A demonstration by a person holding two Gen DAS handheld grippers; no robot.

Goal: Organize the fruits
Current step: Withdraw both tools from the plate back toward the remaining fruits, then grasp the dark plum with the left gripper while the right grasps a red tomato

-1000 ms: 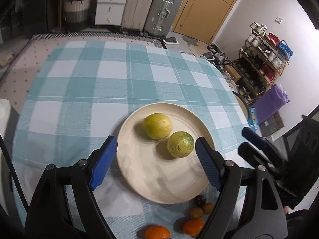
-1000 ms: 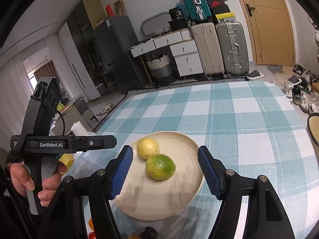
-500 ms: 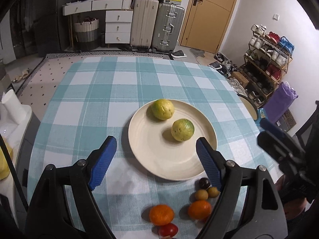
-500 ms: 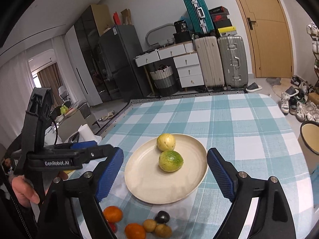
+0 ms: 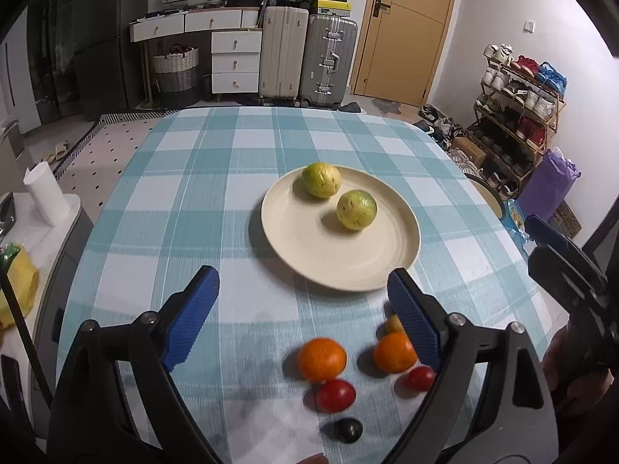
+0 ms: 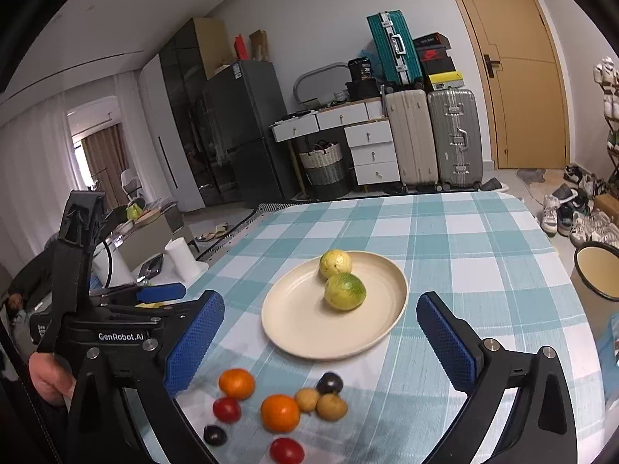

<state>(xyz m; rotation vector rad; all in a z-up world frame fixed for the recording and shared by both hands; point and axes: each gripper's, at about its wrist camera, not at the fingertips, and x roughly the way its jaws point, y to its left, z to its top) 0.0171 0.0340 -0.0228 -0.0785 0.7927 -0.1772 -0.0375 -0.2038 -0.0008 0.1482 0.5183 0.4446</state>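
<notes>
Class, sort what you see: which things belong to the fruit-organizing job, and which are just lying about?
Job: plate, two green-yellow fruits, oranges, tomatoes, dark plums, small brown fruits.
Lying about: suitcases, paper roll, wicker basket, shoe rack.

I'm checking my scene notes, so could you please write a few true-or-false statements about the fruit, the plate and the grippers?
1. Two yellow-green fruits lie on the plate. True.
2. The oranges lie on the plate. False: they lie on the tablecloth, in front of the plate.
3. The right gripper holds a fruit. False: its opening jaws hold nothing.
4. The left gripper holds nothing. True.
5. The tablecloth is plain white. False: it is checked teal and white.
</notes>
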